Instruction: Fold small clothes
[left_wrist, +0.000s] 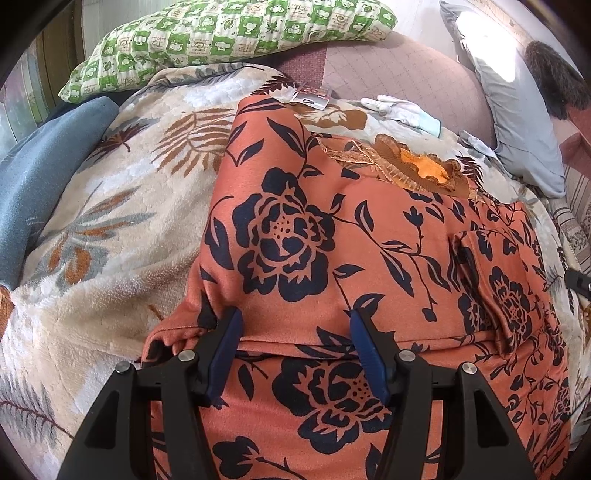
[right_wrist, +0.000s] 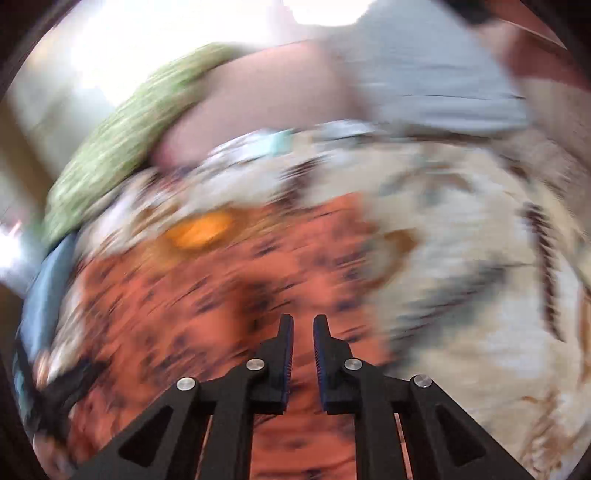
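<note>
A cream blanket (left_wrist: 110, 229) patterned with brown and grey leaves is spread over the bed, and on it an orange garment (left_wrist: 332, 258) printed with dark blue flowers is laid out, its ruffled neckline at the far end. A green checked pillow (left_wrist: 229, 37) is seen beyond the blanket, a grey pillow (left_wrist: 517, 122) at the far right, and a white glove (left_wrist: 402, 109) near the garment's top edge. The left gripper (left_wrist: 295, 321) is held over the garment's near part with its fingers well apart; a raised fold of the cloth is seen between the two fingertips, though a firm clamp cannot be made out. In the heavily blurred right wrist view, the right gripper (right_wrist: 303, 325) is shown above the garment's right edge, its fingers drawn almost together with only a narrow gap; no cloth is seen between them.
</note>
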